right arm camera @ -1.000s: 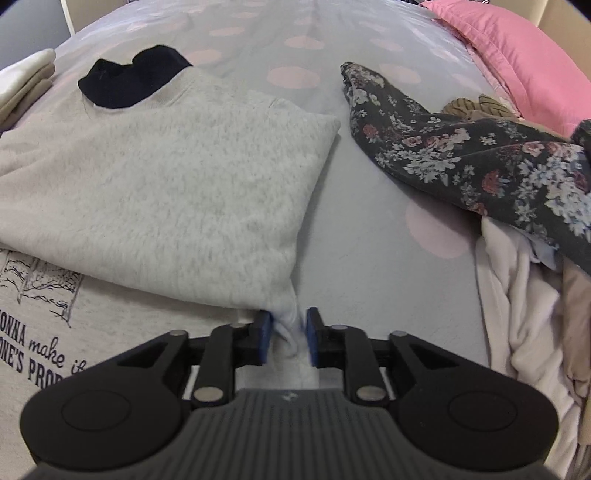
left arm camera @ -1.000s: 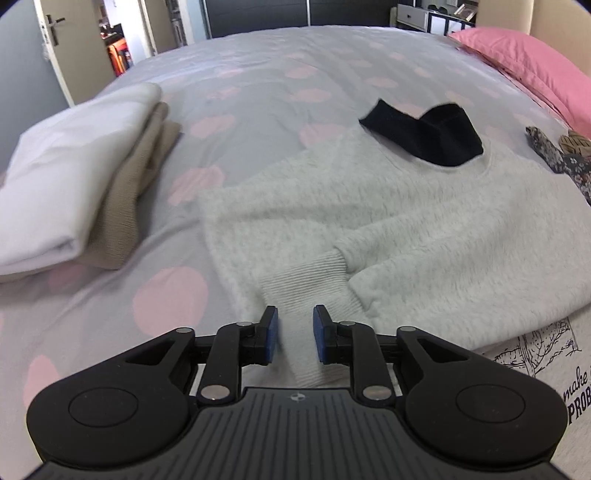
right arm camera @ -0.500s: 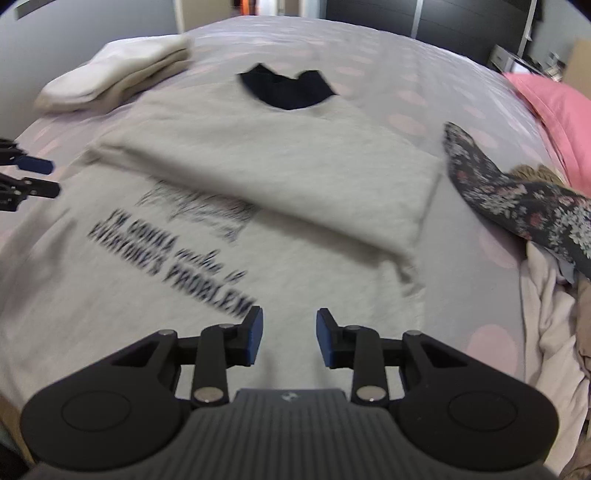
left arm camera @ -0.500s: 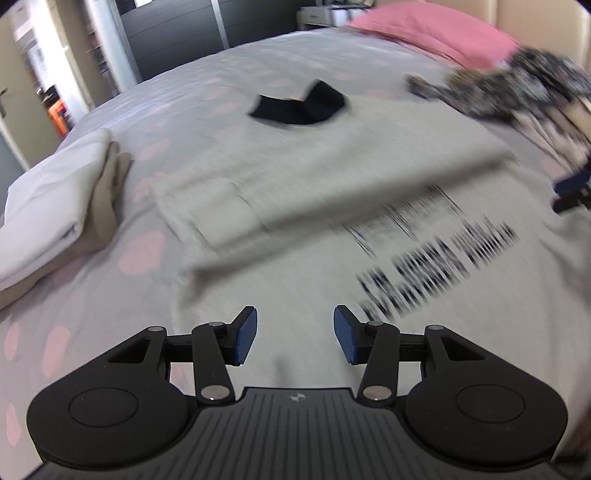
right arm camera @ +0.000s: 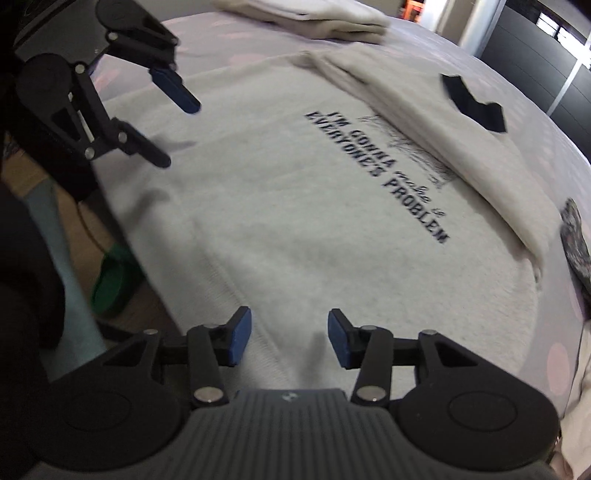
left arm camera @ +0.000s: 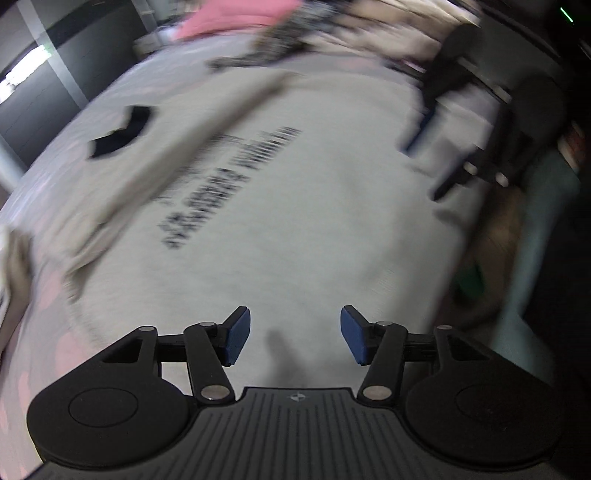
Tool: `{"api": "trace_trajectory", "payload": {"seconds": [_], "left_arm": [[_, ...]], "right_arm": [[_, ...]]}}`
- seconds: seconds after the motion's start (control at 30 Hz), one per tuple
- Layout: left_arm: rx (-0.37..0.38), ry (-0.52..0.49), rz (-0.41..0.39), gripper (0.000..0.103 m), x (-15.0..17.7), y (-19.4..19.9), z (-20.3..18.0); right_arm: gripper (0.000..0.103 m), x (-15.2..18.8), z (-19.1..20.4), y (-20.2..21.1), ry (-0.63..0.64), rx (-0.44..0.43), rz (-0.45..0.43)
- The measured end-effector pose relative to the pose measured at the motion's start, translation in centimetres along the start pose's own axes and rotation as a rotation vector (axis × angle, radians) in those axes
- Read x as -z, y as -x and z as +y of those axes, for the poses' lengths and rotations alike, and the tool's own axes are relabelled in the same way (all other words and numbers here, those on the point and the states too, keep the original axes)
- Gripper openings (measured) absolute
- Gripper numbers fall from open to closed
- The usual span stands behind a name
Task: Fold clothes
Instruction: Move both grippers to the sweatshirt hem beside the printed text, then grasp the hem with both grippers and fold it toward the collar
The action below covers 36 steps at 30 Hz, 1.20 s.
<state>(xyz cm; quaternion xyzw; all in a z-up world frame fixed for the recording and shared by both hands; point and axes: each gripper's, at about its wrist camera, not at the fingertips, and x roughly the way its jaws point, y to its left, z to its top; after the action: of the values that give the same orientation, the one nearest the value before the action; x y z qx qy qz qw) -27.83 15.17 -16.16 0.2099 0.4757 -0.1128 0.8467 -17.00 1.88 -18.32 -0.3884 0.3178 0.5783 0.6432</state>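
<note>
The sweatshirt (right arm camera: 295, 221) lies flat just ahead of both tools, its hem under our wide-spread, empty right gripper (right arm camera: 289, 339) and left gripper (left arm camera: 294, 335). We should pinch both hem corners evenly, then lift together.

A bed (right arm camera: 554, 110) with a pale lilac cover dotted pink fills most of the right wrist view. A pink pillow (left arm camera: 236, 18), blurred, lies at the top of the left wrist view. A green round object (right arm camera: 110, 277) sits on the wooden floor (right arm camera: 85, 221) at the left of the right wrist view. Dark wardrobe panels (right arm camera: 535, 40) stand at its upper right.
</note>
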Motion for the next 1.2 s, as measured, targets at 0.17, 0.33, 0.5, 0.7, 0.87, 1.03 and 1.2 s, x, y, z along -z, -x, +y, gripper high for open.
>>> {"api": "trace_trajectory", "payload": {"seconds": [0.17, 0.33, 0.5, 0.7, 0.87, 1.03, 1.2], "left_arm": [[0.0, -0.172, 0.043, 0.059, 1.2, -1.1, -3.3], [-0.059, -0.311, 0.131, 0.066, 3.0, -2.7, -4.8], [-0.207, -0.59, 0.232, 0.067, 5.9, -4.7, -6.9], [-0.202, -0.523, 0.27, 0.052, 5.7, -4.5, -5.0], [-0.182, -0.337, 0.231, 0.018, 4.5, -2.5, -1.5], [-0.192, -0.169, 0.157, 0.008, 3.4, -0.1, 1.5], [-0.201, -0.069, 0.129, 0.008, 1.2, 0.2, 4.3]], "right_arm": [[0.076, 0.5, 2.5, -0.9, 0.13, -0.016, 0.027], [0.082, 1.7, 4.2, -2.6, 0.258, 0.011, 0.108], [0.084, 2.2, 4.0, -3.3, 0.276, 0.051, 0.132], [0.061, 2.5, 3.4, -3.3, 0.287, 0.072, 0.156], [0.034, 1.6, 1.3, -1.5, 0.176, 0.027, 0.119], [0.019, 0.7, 0.2, 0.3, 0.131, 0.085, 0.041], [0.017, -0.8, -1.4, 1.4, 0.106, 0.165, -0.014]]}}
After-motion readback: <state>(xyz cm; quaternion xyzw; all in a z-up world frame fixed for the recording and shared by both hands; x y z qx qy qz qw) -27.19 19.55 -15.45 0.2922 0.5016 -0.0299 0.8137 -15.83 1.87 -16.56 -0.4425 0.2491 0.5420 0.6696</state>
